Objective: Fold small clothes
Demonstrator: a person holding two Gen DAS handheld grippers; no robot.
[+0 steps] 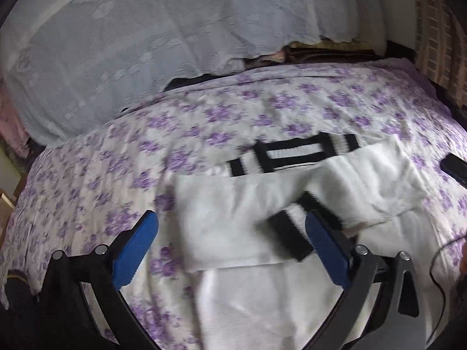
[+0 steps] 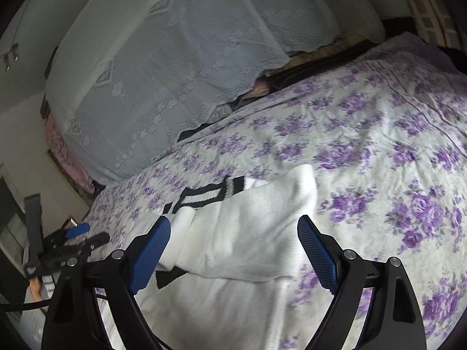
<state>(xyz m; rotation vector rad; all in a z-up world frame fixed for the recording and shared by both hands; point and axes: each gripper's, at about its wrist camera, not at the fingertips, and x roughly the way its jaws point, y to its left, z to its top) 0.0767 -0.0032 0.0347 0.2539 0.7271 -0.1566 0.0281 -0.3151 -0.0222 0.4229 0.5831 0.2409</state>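
Observation:
A small white knit sweater (image 1: 262,262) with black-striped collar (image 1: 294,151) and black cuffs (image 1: 289,233) lies on the bed, both sleeves folded across its chest. My left gripper (image 1: 232,227) is open and empty, hovering over the folded left sleeve and its black cuff. In the right wrist view the sweater (image 2: 248,233) lies between the blue pads of my right gripper (image 2: 233,227), which is open and empty above the folded right sleeve. The left gripper shows at the far left of that view (image 2: 77,233).
The bed has a white sheet with purple flowers (image 1: 321,102). A pale lace cover (image 1: 116,43) drapes over pillows at the back. A dark flat object (image 1: 455,169) lies at the sheet's right edge. A thin black cable (image 1: 437,262) runs at the right.

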